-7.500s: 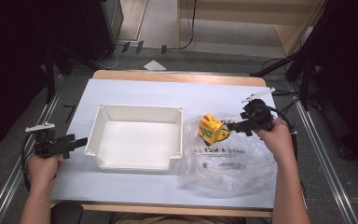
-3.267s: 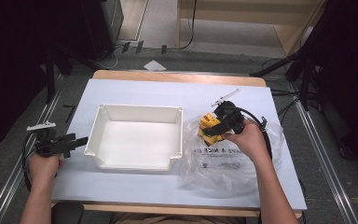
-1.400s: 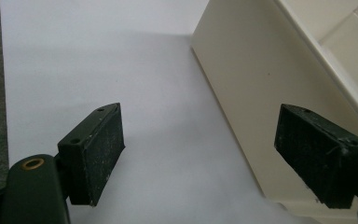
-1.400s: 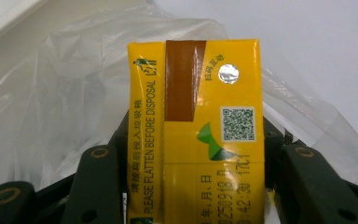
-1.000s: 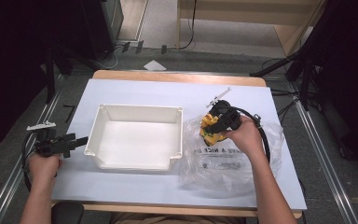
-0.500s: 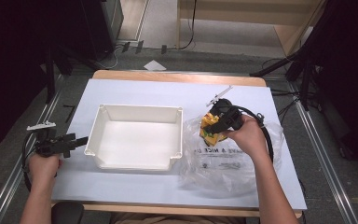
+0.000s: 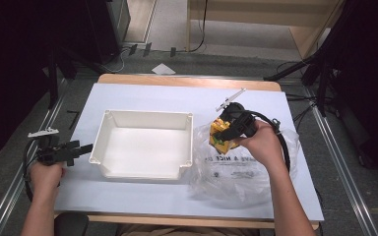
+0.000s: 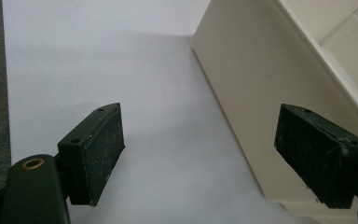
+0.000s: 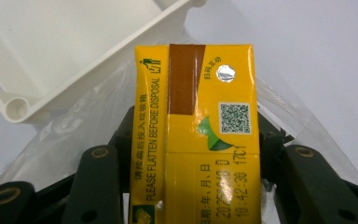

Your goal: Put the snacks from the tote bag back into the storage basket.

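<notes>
A yellow drink carton (image 9: 196, 130) with a brown strip and a QR code sits between the jaws of my right gripper (image 9: 193, 154), which is shut on its two sides. From above, that gripper (image 7: 229, 130) holds the carton (image 7: 221, 140) just over the mouth of a clear plastic bag (image 7: 236, 172), right of the white tray (image 7: 142, 169). My left gripper (image 7: 81, 149) rests at the table's left edge, pointing at the tray. Its pads (image 8: 98, 149) stand wide apart with only table between them, and the tray's outer wall (image 8: 261, 84) is close ahead.
The tray is empty inside. The bag lies crumpled on the pale table sheet (image 7: 147, 98), with printed text on it. A cable (image 7: 283, 142) loops around the right hand. Metal rails (image 7: 344, 162) run along both table sides.
My right gripper has lifted the carton a little, up and away from the bag. The left hand and gripper have stayed put.
</notes>
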A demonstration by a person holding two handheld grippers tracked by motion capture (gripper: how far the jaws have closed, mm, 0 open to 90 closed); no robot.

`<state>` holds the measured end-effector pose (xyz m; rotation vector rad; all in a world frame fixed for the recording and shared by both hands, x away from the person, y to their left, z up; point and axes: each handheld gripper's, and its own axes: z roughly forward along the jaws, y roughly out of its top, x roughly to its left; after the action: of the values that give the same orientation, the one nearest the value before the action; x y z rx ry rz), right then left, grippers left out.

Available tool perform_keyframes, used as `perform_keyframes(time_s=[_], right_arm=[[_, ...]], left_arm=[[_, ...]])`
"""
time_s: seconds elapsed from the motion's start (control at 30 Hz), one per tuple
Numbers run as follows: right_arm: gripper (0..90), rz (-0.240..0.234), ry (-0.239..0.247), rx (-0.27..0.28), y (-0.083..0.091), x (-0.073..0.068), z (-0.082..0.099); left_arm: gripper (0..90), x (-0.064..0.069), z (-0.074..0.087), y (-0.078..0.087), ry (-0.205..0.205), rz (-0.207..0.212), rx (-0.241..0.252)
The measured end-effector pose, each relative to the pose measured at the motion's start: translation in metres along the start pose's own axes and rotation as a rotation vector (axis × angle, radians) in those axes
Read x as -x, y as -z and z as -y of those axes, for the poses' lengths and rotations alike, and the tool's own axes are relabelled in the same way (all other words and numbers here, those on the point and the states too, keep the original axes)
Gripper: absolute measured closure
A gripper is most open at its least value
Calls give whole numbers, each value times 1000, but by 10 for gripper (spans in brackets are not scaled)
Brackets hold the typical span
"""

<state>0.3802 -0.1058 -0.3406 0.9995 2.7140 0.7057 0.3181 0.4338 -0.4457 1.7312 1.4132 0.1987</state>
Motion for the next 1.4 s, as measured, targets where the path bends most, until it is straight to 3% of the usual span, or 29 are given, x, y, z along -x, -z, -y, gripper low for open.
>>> perform_keyframes(time_s=[0.53, 1.4], right_arm=[[523, -15, 38, 34, 12, -14, -8], [525, -77, 165, 117, 24, -39, -27]], left_arm=[[168, 0, 0, 0, 1, -2, 1], [168, 0, 1, 1, -2, -6, 0]])
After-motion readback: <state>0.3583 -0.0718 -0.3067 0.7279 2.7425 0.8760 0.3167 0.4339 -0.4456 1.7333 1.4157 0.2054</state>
